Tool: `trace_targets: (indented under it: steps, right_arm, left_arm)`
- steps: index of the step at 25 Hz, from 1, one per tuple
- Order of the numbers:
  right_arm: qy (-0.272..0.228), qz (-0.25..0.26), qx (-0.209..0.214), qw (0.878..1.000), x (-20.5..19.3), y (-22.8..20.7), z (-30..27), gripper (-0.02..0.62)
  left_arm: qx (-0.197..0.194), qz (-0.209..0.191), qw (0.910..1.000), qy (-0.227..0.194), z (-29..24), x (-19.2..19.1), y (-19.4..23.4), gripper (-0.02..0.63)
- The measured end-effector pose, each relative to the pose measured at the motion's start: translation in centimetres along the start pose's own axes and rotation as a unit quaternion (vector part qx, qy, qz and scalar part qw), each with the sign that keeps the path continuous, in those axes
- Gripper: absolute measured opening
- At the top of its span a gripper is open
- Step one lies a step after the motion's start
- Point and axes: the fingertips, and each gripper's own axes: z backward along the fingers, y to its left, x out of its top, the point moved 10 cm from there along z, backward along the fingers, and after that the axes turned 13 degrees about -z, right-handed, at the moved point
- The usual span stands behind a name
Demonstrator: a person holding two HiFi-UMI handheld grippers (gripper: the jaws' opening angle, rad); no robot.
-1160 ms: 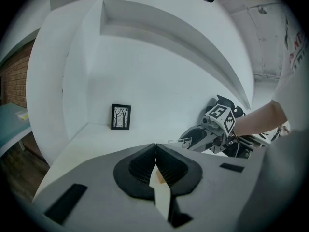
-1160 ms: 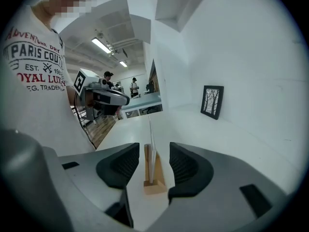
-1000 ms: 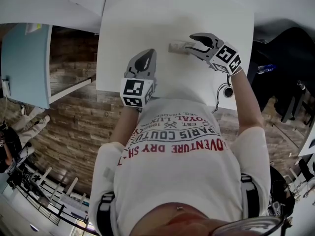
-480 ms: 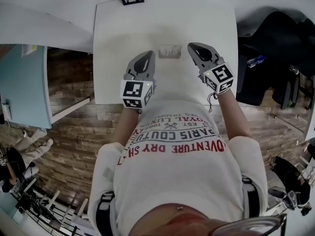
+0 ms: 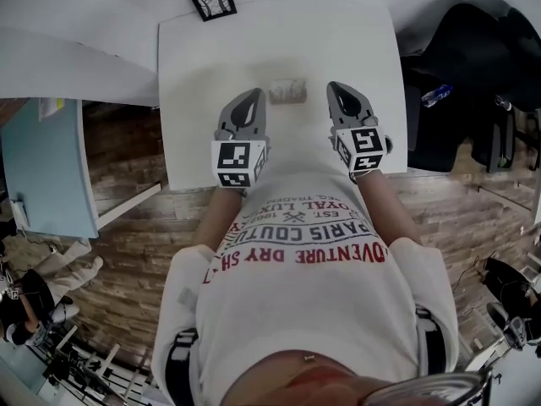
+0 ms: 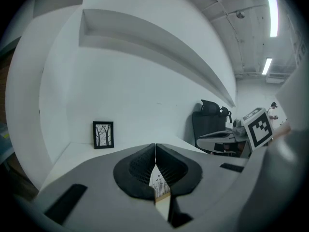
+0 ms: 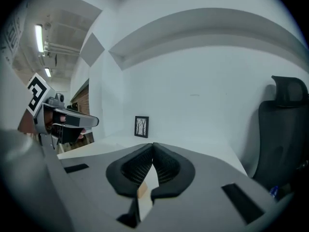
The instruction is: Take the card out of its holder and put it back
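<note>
Left gripper point(image 5: 249, 100) jaws together, empty; card point(image 5: 287, 88) stands in its holder point(image 5: 287, 101) on the table point(image 5: 279, 41) between both grippers, judged light, thin and bendable, best pinched at its free top edge; right gripper point(image 5: 340, 93) jaws just closed, empty.

Bright, even light comes from long ceiling lamps point(image 6: 273, 8). The white bench point(image 5: 338, 41) has soft shadows. Picture edges bend and darken.
</note>
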Motion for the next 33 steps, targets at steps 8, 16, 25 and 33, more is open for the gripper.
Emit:
trace_targets:
  steps: [8,16,25,33]
  right_arm:
    - [-0.001,-0.011,-0.019,1.000,0.1,0.7,0.4,0.025]
    - [0.011,-0.012,-0.014,1.000,-0.1,0.6,0.7,0.025]
    - [0.015,-0.003,-0.006,1.000,-0.6,0.8,1.6,0.025]
    - [0.026,-0.010,-0.011,1.000,-1.1,0.4,1.8,0.025]
  left_arm:
    - [-0.003,0.012,0.9999,-0.008,0.4,0.1,0.3,0.025]
    - [-0.003,0.017,0.9998,-0.010,0.5,0.0,-0.3,0.025]
    - [0.002,0.015,0.9999,-0.004,1.0,0.0,-1.0,0.025]
    - [-0.003,0.014,0.9999,-0.001,1.2,-0.2,-1.5,0.025]
